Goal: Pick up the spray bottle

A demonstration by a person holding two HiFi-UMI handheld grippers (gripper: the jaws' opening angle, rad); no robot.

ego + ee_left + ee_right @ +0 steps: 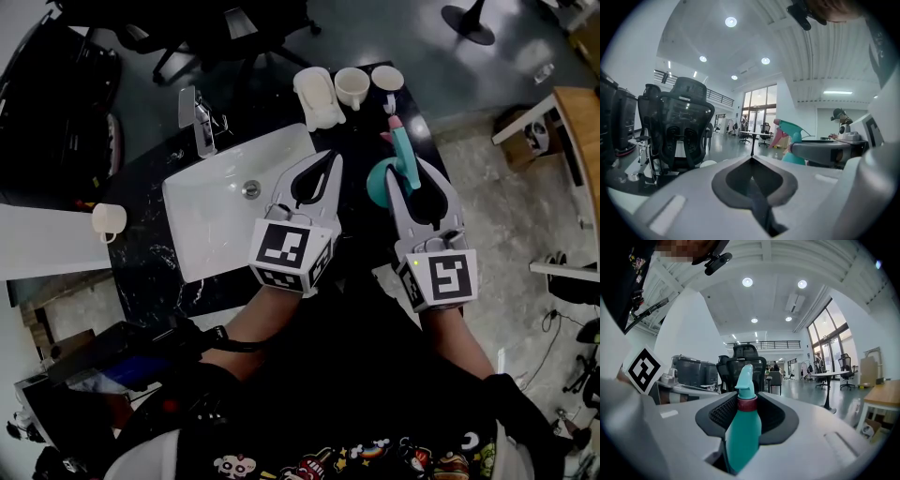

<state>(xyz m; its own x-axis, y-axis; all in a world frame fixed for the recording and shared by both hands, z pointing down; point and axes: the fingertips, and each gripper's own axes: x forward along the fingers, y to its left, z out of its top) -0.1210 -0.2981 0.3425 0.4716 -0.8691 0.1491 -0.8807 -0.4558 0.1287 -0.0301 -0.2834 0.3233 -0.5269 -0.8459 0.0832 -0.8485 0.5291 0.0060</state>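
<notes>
A teal spray bottle (401, 150) with a pink trigger and red collar stands upright between the jaws of my right gripper (410, 171), which is shut on its body over the right part of the black counter (155, 173). The right gripper view shows the bottle (743, 427) filling the gap of that gripper (746, 401), nozzle pointing away. My left gripper (330, 157) hovers beside the sink, shut with nothing in it; its tips meet (751, 159). From the left gripper view the bottle (792, 133) appears to the right.
A white sink (216, 220) with a chrome faucet (199, 117) lies left of the grippers. Two white cups (352, 86) and a white dish (319, 96) stand at the counter's far edge, a mug (110, 220) at far left. Office chairs stand beyond; a wooden table (577, 122) is on the right.
</notes>
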